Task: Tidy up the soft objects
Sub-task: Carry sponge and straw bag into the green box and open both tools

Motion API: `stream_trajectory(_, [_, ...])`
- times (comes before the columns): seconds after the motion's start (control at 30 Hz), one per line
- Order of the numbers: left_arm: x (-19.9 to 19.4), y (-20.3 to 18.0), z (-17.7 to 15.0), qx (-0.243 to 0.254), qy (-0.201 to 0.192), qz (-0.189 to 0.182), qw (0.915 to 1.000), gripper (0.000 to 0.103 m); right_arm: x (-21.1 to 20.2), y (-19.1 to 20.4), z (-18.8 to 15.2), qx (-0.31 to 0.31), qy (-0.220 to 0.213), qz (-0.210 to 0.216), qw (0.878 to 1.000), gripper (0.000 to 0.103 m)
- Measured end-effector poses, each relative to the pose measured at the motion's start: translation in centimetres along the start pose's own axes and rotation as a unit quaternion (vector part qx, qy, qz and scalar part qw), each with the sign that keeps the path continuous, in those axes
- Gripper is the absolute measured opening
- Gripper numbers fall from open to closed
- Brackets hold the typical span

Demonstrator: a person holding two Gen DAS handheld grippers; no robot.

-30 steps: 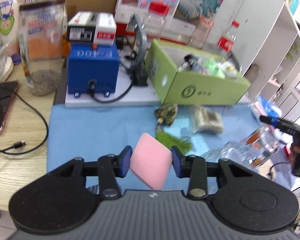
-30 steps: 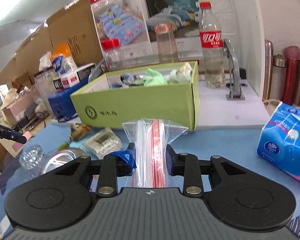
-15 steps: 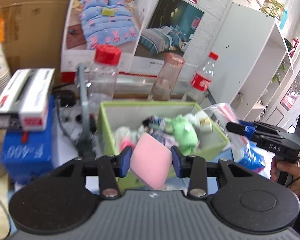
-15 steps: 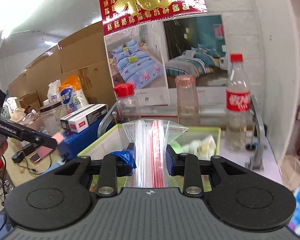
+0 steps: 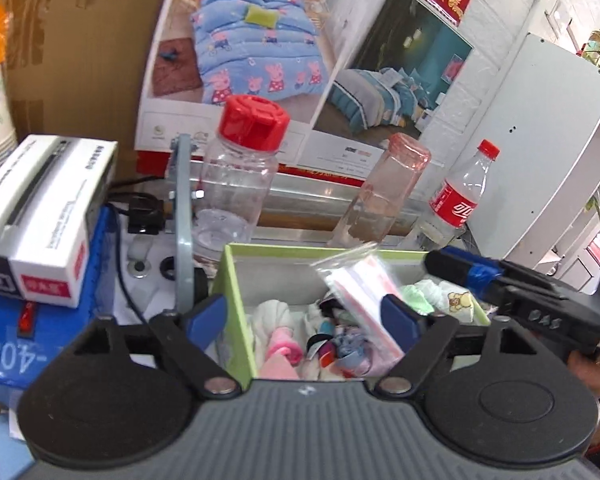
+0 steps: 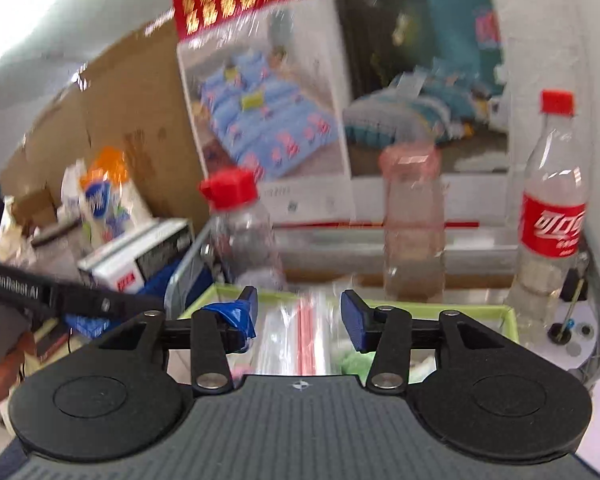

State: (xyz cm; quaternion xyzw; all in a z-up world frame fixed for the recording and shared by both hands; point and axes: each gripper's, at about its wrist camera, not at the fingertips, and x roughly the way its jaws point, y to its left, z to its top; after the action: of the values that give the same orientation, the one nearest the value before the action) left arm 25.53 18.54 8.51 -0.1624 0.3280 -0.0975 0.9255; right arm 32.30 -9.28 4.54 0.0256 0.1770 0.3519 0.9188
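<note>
Behind us, bedding posters and bottles are lining the back wall. We're hovering both grippers over the green box [image 5: 236, 308]; left gripper [image 5: 306, 316] and right gripper [image 6: 300, 312] are gaping, gripping nothing. Zip bag [image 5: 364, 300] is lying slantwise in the box, directly below the right one, nearer it. Left cam is showing the pink sponge [image 5: 278, 370] at the box's near edge; right cam is blurry there.

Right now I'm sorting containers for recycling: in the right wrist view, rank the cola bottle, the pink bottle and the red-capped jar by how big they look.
1. cola bottle, tallest.
2. and 3. pink bottle and red-capped jar look much alike; motion blur and differing distance from the camera make their order unsure.
</note>
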Motion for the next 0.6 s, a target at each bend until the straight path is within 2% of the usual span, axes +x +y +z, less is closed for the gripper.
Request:
stream_trajectory(0.17, [-2.3,-0.3,-2.3,0.015,-0.008,0.007,0.9998,0.092,-2.3,0.4,-0.1,0.004,-0.008,0.007,1.0,0.04])
stream_trajectory(0.3, [-4.5,-0.7,-5.2,0.017,-0.01,0.016,0.9997,0.092,-4.8,1.0,-2.2,-0.006,0.018,0.005,1.0,0.043])
stream_trajectory(0.47, [-6.1,-0.6,-9.2,0.022,0.012,0.051,0.9984,0.093,-6.2,1.4,-5.8,-0.026,0.096,0.0,0.995,0.046])
stream_trajectory(0.5, [-6.2,-0.4,-9.7,0.022,0.019,0.055,0.998,0.093,-5.9,1.6,-6.3,-0.04,0.12,-0.002,0.992,0.046])
stream_trajectory(0.57, [-6.5,0.2,-10.9,0.011,0.03,0.066,0.9973,0.102,-5.1,2.3,-6.9,-0.072,0.164,-0.004,0.984,0.047])
stream_trajectory(0.6, [-6.6,0.6,-11.2,0.006,0.032,0.068,0.9972,0.102,-4.6,2.8,-7.2,-0.091,0.183,-0.004,0.979,0.047])
